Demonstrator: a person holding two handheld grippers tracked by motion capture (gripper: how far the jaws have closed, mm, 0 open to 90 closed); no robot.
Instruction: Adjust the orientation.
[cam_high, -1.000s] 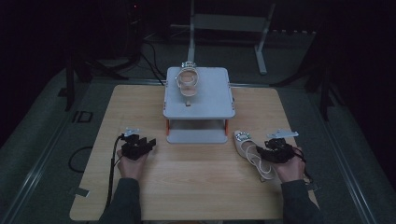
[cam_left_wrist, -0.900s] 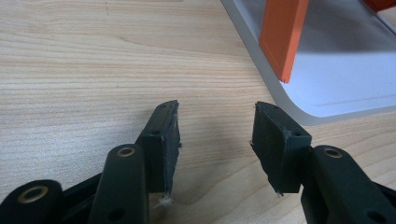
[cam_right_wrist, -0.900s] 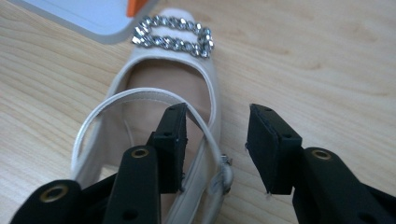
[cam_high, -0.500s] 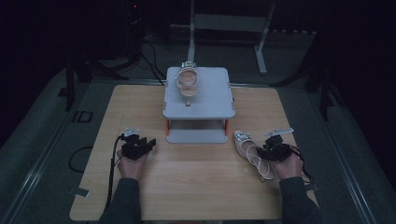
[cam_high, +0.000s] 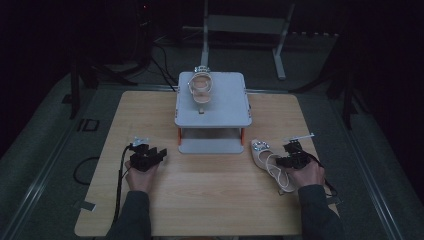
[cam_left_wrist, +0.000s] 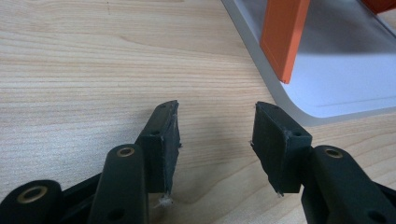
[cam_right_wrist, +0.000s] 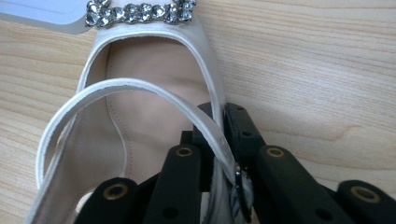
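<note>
right: my tongs (cam_right_wrist: 219, 154) have just closed on the sandal (cam_right_wrist: 154, 107) side wall, ready to lift | left: tongs (cam_left_wrist: 215, 140) spread, idle on table (cam_high: 210, 200)

Right tongs (cam_right_wrist: 219, 140) view: sandal (cam_right_wrist: 154, 84) toe cut off by top edge past jewelled band (cam_right_wrist: 140, 11); heel end hidden behind black jaws. Buckle (cam_right_wrist: 240, 186) half hidden between jaws. Left tongs (cam_left_wrist: 215, 135) view: orange leg (cam_left_wrist: 282, 37) of grey stand (cam_left_wrist: 336, 84) cut off at top edge. High view: second sandal (cam_high: 201, 87) on stand too small for detail; person's forearms cut off at bottom edge.
</note>
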